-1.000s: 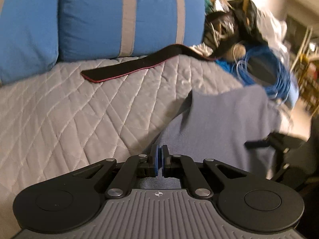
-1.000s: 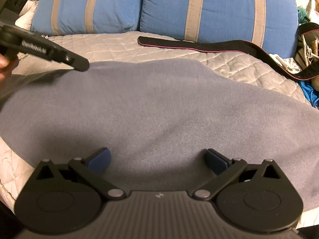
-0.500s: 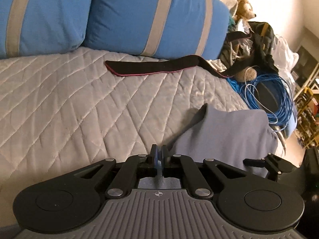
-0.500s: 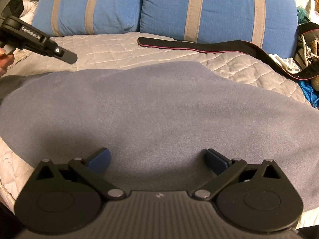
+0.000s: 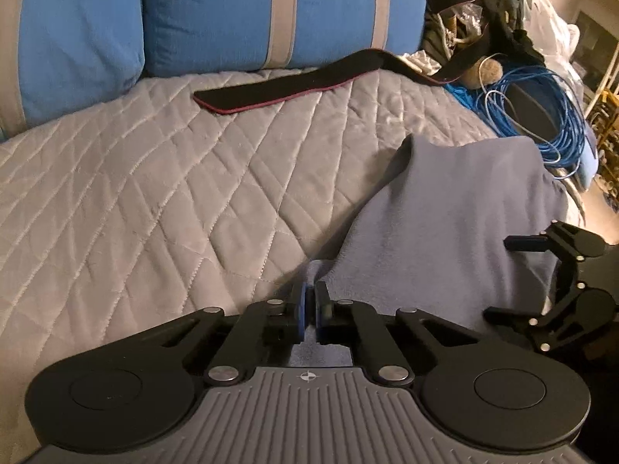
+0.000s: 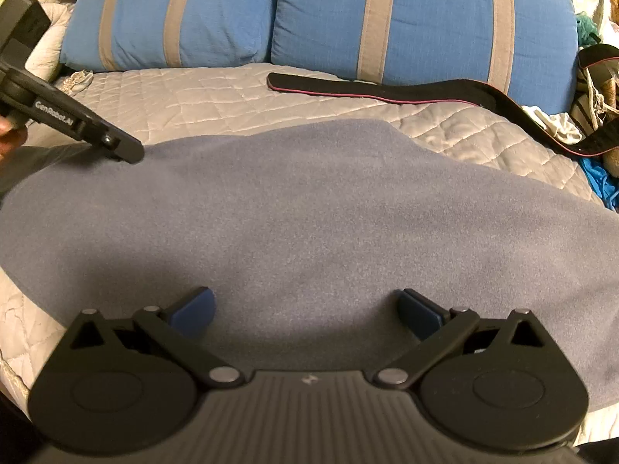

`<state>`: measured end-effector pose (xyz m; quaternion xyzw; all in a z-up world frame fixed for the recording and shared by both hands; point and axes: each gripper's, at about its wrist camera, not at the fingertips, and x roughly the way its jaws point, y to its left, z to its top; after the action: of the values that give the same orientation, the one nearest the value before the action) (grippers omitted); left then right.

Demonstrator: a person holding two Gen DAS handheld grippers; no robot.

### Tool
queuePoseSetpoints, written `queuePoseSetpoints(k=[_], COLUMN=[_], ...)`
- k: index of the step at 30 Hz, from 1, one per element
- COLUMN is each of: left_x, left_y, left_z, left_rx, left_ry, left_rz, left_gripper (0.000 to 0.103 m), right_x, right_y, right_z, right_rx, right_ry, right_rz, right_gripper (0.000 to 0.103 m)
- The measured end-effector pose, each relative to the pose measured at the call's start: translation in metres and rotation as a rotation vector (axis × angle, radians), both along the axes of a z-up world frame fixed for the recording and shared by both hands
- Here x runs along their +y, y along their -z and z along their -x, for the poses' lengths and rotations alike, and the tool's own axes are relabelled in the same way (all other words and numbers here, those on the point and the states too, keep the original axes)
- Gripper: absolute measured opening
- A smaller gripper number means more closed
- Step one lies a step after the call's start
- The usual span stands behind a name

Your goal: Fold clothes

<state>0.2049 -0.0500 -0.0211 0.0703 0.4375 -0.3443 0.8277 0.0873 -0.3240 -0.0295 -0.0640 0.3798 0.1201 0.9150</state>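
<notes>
Blue-grey fleece garment [image 6: 309,212] spread flat across the grey quilted bed [image 5: 135,201], short of the two blue striped pillows [image 6: 406,19]. Left tongs [image 5: 309,309] pinched tight on a corner of that fleece at its left edge, a small fold of cloth caught between the blue pads [image 5: 298,311]. Right tongs [image 6: 305,311] spread wide over the near edge of the garment, nothing between the pads. Black strap with a red edge [image 5: 278,91] lying past the cloth, near the pillows. Blue cable coil [image 5: 541,116] and clutter off the bed's right side.
</notes>
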Motion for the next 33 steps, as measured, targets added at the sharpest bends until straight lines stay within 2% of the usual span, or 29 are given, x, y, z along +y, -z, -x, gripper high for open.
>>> queuePoseSetpoints(k=[4, 6, 9, 11, 15, 18, 21, 22, 23, 25, 28, 31, 32, 33], left_x=[0.008, 0.012, 0.022, 0.024, 0.027, 0.032, 0.040, 0.043, 0.046, 0.053, 0.059, 0.061, 0.061, 0.060], left_y=[-0.011, -0.015, -0.019, -0.019, -0.017, -0.014, -0.013, -0.013, -0.012, -0.012, -0.011, -0.004, 0.000, 0.003], left_z=[0.007, 0.012, 0.014, 0.014, 0.015, 0.012, 0.009, 0.009, 0.008, 0.008, 0.007, 0.006, 0.007, 0.007], left_rx=[-0.007, -0.024, -0.013, -0.022, -0.028, -0.037, -0.025, -0.016, -0.008, 0.004, 0.020, 0.041, 0.038, 0.035], left_ry=[0.004, -0.004, -0.010, -0.018, -0.035, -0.087, -0.106, -0.105, -0.104, -0.106, -0.112, -0.122, -0.132, -0.143], left_rz=[0.012, -0.014, 0.024, 0.022, -0.019, -0.064, -0.066, -0.056, -0.045, -0.016, -0.005, -0.036, -0.064, -0.092], left_gripper=[0.003, 0.002, 0.003, 0.003, 0.002, 0.003, 0.004, 0.009, 0.021, 0.036, 0.041, 0.039, 0.017, 0.004], right_x=[0.000, 0.000, 0.000, 0.000, 0.001, 0.001, 0.002, 0.002, 0.002, 0.001, 0.001, 0.001, 0.001, 0.001], right_y=[0.000, -0.001, -0.001, -0.001, -0.001, 0.000, 0.000, 0.000, 0.000, 0.000, 0.000, -0.001, -0.001, -0.001], right_z=[0.000, 0.000, 0.000, 0.000, 0.000, 0.000, 0.000, 0.000, 0.000, 0.000, 0.000, -0.001, -0.001, -0.001], right_rx=[0.002, 0.003, 0.004, 0.003, 0.003, 0.004, 0.004, 0.004, 0.004, 0.004, 0.005, 0.006, 0.006, 0.007], right_ry=[0.000, 0.000, 0.000, 0.001, 0.003, 0.003, 0.004, 0.004, 0.004, 0.005, 0.006, 0.007, 0.007, 0.007], right_rz=[-0.001, -0.001, -0.001, 0.000, 0.001, 0.000, 0.001, 0.000, 0.001, 0.001, 0.001, 0.002, 0.002, 0.002], right_gripper=[0.103, 0.103, 0.103, 0.103, 0.103, 0.103, 0.103, 0.103, 0.103, 0.103, 0.103, 0.103, 0.103, 0.103])
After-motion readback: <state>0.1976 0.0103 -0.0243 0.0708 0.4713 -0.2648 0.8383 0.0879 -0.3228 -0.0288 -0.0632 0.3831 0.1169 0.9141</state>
